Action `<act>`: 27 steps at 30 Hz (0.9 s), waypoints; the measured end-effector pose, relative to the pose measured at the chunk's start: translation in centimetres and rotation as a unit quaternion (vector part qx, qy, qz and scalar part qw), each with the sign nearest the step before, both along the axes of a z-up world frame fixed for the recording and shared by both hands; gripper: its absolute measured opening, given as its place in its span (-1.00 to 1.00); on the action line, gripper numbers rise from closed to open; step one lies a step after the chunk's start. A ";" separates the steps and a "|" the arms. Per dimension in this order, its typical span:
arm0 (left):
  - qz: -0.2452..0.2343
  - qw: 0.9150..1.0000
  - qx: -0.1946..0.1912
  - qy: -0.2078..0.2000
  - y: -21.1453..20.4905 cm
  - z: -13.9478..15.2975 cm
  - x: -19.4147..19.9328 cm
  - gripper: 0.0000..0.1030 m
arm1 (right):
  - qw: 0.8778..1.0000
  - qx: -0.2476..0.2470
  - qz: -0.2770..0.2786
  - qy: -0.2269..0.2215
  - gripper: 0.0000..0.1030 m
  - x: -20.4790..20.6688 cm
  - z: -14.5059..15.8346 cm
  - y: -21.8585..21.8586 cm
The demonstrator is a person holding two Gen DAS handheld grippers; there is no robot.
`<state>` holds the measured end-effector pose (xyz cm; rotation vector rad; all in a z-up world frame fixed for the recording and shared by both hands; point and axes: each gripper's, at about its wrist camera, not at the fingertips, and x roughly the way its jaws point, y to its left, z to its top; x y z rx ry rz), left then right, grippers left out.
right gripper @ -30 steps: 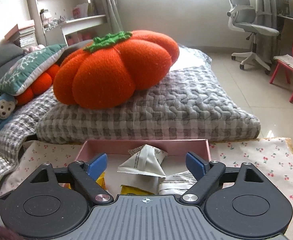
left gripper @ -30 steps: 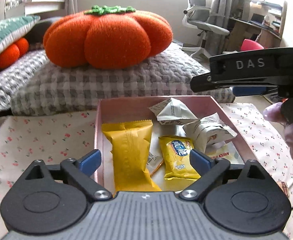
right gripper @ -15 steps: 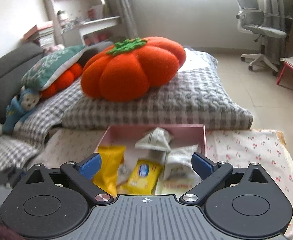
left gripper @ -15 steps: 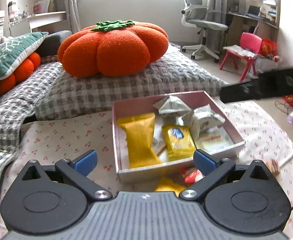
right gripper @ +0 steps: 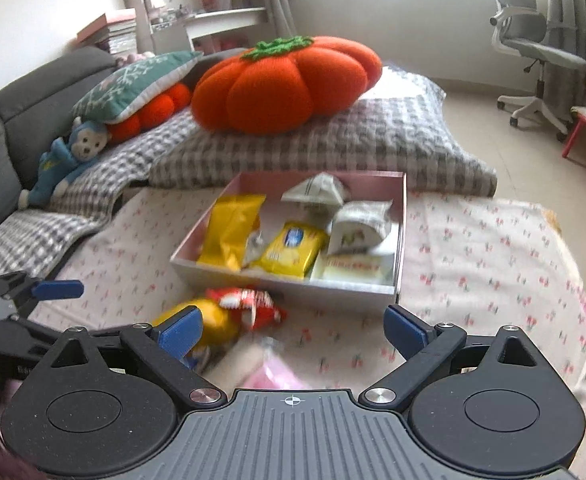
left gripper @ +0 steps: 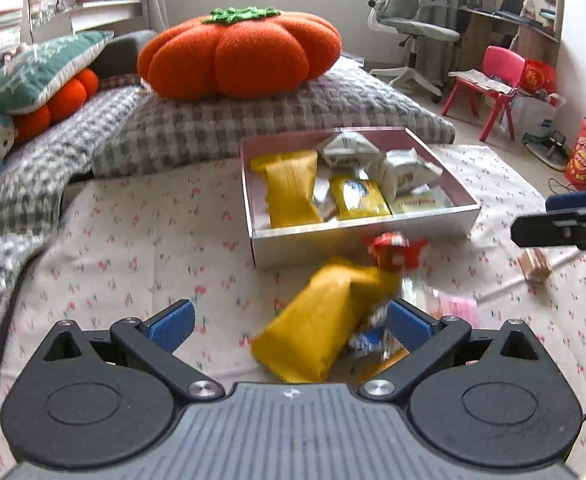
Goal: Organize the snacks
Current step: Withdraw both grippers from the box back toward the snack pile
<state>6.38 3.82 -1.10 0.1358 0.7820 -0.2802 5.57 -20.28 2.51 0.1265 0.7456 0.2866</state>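
Observation:
A pink box stands on the floral cloth and holds a long yellow packet, a small yellow packet and white packets. In front of it lie a loose yellow packet, a red packet and a clear pink packet. My left gripper hangs open above the loose yellow packet, not touching it. My right gripper is open over bare cloth before the box, with the red packet to its left. The left gripper's finger shows at the left edge.
An orange pumpkin cushion rests on a grey checked quilt right behind the box. A small brown item lies on the cloth at the right. A plush monkey, an office chair and a red child's chair stand farther off.
Both grippers have drawn back from the box, which now looks smaller and farther. The loose yellow, red and pink packets in front of it have come into view. Both jaws widened slightly.

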 end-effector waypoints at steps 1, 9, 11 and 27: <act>-0.001 1.000 0.000 0.004 0.1 -0.4 -0.1 0.99 | 1.000 0.001 0.002 0.001 0.91 -0.5 -0.6 -0.1; -0.038 0.999 -0.013 -0.015 1.6 -3.4 -2.3 0.99 | 0.999 -0.041 0.032 0.006 0.91 -4.2 -4.9 0.4; -0.046 0.999 -0.019 -0.017 2.1 -4.3 -2.5 0.99 | 0.997 -0.062 0.052 0.005 0.91 -5.2 -5.8 0.7; -0.102 0.995 -0.015 0.017 3.5 -7.0 0.3 0.99 | 0.991 -0.089 0.094 0.015 1.00 -7.0 -10.2 0.8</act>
